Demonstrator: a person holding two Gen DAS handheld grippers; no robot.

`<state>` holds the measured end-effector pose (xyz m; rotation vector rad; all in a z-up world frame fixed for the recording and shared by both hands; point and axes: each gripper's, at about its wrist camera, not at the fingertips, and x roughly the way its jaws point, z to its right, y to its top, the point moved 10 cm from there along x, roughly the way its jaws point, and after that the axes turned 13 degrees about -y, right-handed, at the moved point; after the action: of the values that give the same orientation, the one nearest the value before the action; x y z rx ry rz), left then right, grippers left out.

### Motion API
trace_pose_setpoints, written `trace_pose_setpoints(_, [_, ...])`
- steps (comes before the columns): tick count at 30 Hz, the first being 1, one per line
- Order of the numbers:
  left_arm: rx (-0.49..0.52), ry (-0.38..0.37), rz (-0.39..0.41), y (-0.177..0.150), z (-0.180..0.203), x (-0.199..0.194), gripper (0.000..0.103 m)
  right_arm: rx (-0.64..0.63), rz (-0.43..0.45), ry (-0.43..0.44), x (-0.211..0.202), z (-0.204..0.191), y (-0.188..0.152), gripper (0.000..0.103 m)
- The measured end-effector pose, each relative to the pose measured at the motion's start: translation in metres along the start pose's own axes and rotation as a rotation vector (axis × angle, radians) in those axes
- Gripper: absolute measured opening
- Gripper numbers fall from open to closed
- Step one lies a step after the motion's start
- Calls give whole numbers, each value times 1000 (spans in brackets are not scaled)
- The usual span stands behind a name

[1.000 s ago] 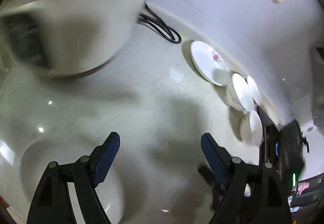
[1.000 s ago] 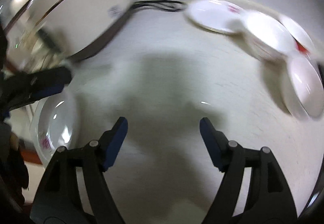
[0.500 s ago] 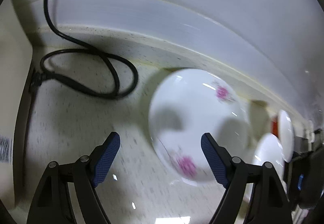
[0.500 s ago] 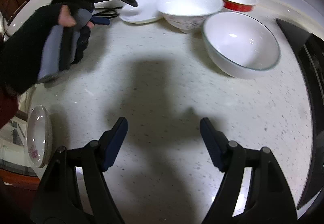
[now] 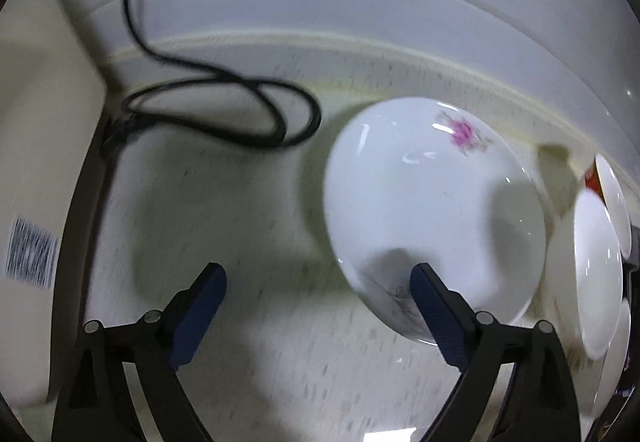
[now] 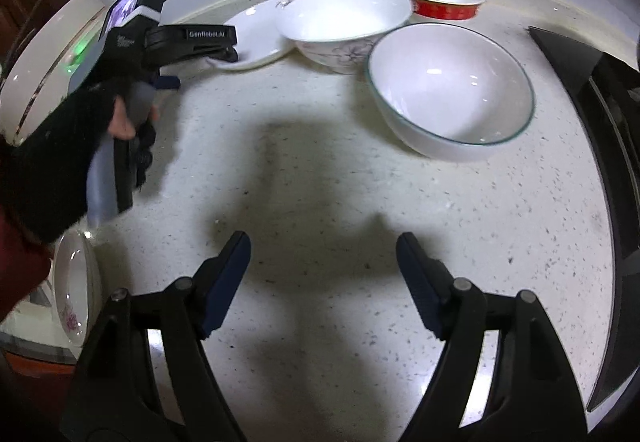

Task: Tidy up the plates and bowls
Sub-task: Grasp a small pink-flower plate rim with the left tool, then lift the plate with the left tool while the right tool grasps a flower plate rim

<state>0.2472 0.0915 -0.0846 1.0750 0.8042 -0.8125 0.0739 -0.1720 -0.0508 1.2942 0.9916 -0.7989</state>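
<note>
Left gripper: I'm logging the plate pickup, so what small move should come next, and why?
Probably ease the left gripper a little further toward the flowered plate, so the near rim slips between its fingers. Its jaws are opening with nothing between them, and one finger already overlaps the plate's near edge, while the other is over bare counter.

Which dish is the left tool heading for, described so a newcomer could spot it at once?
Start at the counter's back edge, where dishes cluster by the wall. At the cluster's left end, nearest the coiled black cable, lies a shallow white plate. Unlike the three deep bowls beside it, it is almost flat, with a pink flower on its rim.
</note>
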Motion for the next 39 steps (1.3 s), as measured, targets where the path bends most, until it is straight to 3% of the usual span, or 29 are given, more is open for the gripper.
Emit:
trace_pose_setpoints(7, [0, -7, -78, -62, -2, -24, 96, -23, 32, 50, -11, -5, 7, 78])
trace_pose_setpoints(15, [117, -67, -138, -149, 32, -48, 100, 70, 54, 88, -17, 11, 14, 78])
trace_pose_setpoints(21, [244, -136, -159, -197, 68, -61, 100, 109, 41, 80, -17, 25, -1, 78])
trace_pose_setpoints(23, [258, -206, -160, -209, 81, -66, 100, 111, 34, 83, -18, 29, -7, 78])
trace_pose_setpoints(26, [196, -324, -128, -216, 87, -79, 96, 122, 27, 83, -18, 35, -14, 78])
trace_pose_setpoints(33, [16, -313, -41, -194, 57, -79, 92, 184, -12, 93, -9, 49, -24, 78])
trace_pose_setpoints(39, [33, -295, -65, -179, 51, -70, 78, 184, -24, 115, 1, 38, -15, 78])
